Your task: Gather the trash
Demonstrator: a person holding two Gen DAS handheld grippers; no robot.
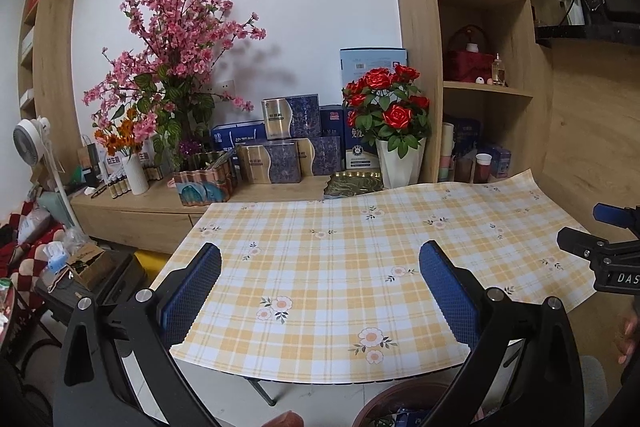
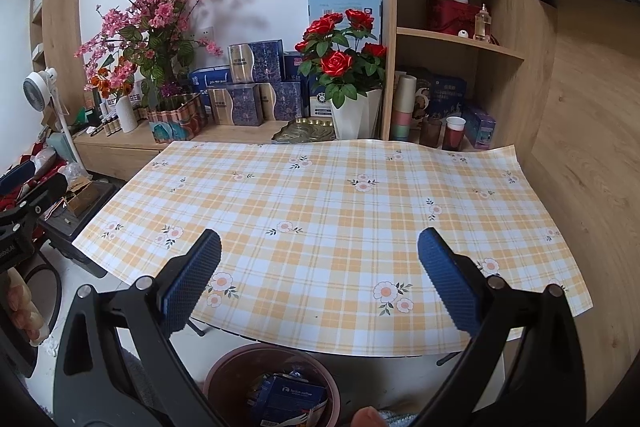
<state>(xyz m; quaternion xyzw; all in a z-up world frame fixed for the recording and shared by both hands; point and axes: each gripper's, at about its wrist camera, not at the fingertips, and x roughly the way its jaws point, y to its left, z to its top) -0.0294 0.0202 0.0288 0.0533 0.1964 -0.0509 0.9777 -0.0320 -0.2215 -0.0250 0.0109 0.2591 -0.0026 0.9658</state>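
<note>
A brown round trash bin point(image 2: 240, 367) stands on the floor below the table's near edge; it holds blue packets and wrappers point(image 2: 288, 397). Its rim also shows in the left wrist view point(image 1: 400, 399). My right gripper point(image 2: 320, 267) is open and empty, held above the near edge of the yellow plaid tablecloth point(image 2: 320, 195), above the bin. My left gripper point(image 1: 320, 283) is open and empty over the cloth's near left part point(image 1: 320, 239). The right gripper appears at the right edge of the left wrist view point(image 1: 600, 251); the left gripper shows at the left edge of the right view point(image 2: 24, 195).
A wooden sideboard point(image 2: 120, 143) behind the table carries flower pots point(image 2: 356, 111), blue gift boxes point(image 2: 256, 83) and a tray point(image 2: 304, 129). Shelves point(image 2: 452, 35) with cups stand at the back right. A fan point(image 2: 40, 87) and cluttered boxes sit at the left.
</note>
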